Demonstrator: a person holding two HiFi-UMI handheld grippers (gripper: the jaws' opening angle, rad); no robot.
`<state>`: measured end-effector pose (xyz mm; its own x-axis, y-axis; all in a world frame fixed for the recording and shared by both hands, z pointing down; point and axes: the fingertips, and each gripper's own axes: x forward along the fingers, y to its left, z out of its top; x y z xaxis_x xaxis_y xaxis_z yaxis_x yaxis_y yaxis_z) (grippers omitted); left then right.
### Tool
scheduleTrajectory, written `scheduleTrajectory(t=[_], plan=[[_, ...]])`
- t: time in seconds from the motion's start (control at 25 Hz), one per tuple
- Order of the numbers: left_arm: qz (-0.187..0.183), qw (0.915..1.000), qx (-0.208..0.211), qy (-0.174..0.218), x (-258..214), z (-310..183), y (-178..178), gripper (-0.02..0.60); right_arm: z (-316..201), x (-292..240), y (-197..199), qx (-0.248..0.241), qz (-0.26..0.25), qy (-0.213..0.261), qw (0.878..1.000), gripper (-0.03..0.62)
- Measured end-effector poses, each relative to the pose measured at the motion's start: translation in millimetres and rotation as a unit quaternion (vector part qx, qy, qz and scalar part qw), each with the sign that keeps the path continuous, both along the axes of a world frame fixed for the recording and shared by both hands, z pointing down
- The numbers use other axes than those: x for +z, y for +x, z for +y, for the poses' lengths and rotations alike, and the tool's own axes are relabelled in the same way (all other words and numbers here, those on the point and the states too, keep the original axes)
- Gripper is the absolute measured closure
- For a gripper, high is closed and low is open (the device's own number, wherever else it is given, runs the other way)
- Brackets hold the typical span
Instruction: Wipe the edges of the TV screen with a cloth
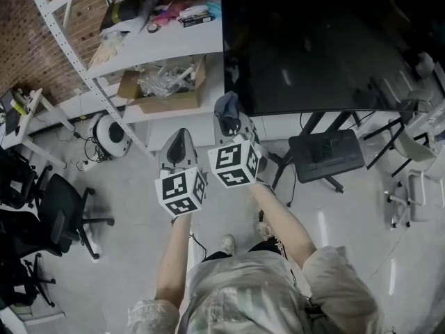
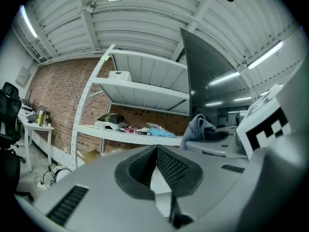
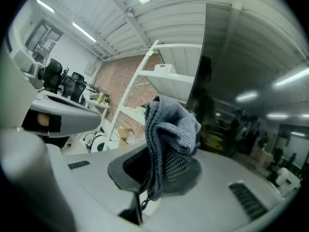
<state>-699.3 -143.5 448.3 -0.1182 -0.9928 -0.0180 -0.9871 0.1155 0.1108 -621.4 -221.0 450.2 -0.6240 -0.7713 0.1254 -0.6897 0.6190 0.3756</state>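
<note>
The right claw (image 3: 155,164) is squeezed tight on a gray cloth (image 3: 170,123) that sticks up from its tips. The left claw (image 2: 157,162) is closed with nothing in it. The cloth is near the bottom left corner of the dark TV screen (image 1: 327,40).

The cloth (image 3: 169,129) was blue-grey with a fine weave. The TV screen (image 1: 320,40) was glossy black. The left claw (image 2: 156,153) and right claw (image 3: 153,163) were pale grey with black mesh-patterned pads (image 2: 171,167); their cubes (image 1: 182,192) bore black-and-white square markers. The shelf (image 1: 160,44) was white, the wall (image 2: 53,100) red-brown brick.
</note>
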Motion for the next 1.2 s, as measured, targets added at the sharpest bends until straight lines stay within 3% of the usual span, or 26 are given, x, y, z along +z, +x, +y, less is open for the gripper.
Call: scheduleTrajectory(t=[0.52, 0.76, 1.04, 1.2], plan=[[-0.034, 0.9992, -0.006, 0.019, -58, 0, -14, 0.566, 1, -122, -8, -0.001, -0.063, 0.079, 0.995, 0.548], [-0.074, 0.9962, 0.002, 0.045, -130, -10, -7, 0.566, 4, -196, -4, 0.005, -0.092, 0.117, 0.989, 0.548], [-0.145, 0.9853, 0.007, 0.090, -220, -13, 5, 0.566, 12, -273, -3, 0.005, -0.109, 0.139, 0.984, 0.548], [-0.160, 0.9806, 0.010, 0.113, -264, -18, 9, 0.566, 15, -318, -2, -0.010, -0.120, 0.145, 0.982, 0.548]])
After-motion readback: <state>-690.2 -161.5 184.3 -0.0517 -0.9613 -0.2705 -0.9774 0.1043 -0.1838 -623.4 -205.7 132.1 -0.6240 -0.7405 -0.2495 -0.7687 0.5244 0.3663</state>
